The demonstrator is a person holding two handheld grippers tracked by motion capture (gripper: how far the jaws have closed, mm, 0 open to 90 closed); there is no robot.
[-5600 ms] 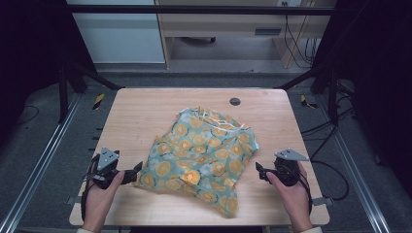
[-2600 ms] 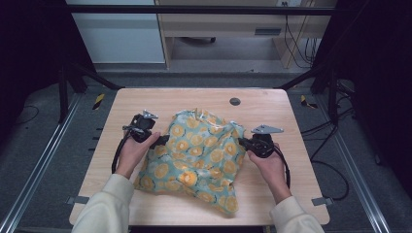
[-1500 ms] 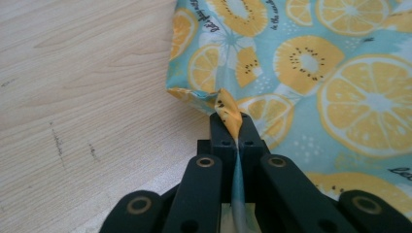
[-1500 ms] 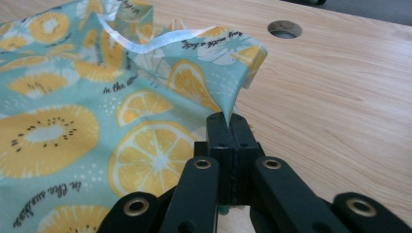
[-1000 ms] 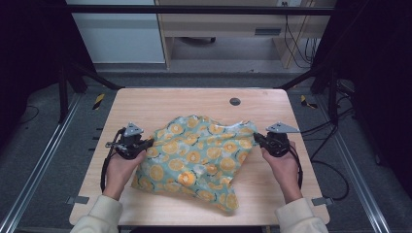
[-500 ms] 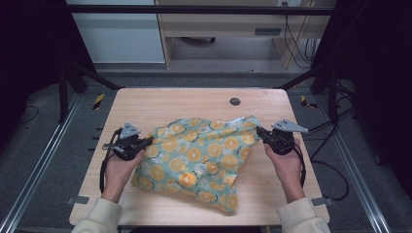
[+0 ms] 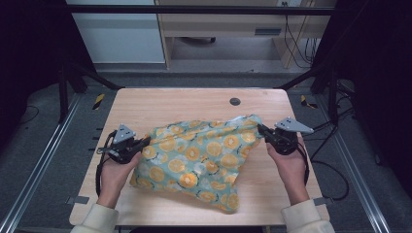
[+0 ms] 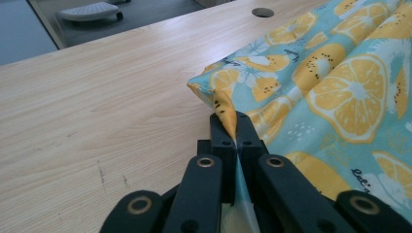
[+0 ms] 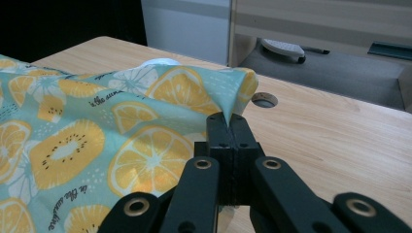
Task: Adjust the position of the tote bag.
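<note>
A teal cloth printed with orange slices (image 7: pixel 199 158) is stretched across the wooden table (image 7: pixel 194 104) between my two grippers. My left gripper (image 7: pixel 144 142) is shut on the cloth's left corner; in the left gripper view the fabric (image 8: pixel 340 82) is pinched between the black jaws of that gripper (image 8: pixel 232 127). At the right, my right gripper (image 7: pixel 260 130) is shut on the cloth's upper right corner and holds it slightly off the table. The right gripper view has the cloth (image 9: pixel 97 126) spreading left from the closed gripper (image 9: pixel 228 121). The cloth's lower part lies crumpled toward the table's front.
A round cable hole (image 7: pixel 235 101) sits in the table near its far edge, also seen as the hole (image 9: pixel 265 100) just beyond the right jaws. Bare wood lies at the table's far side and along both side edges. Metal rails and cables run on the floor around it.
Both grippers have drawn apart with their cloth corners, pulling the fabric flatter and wider. The right gripper has risen a little and lifted its corner.
</note>
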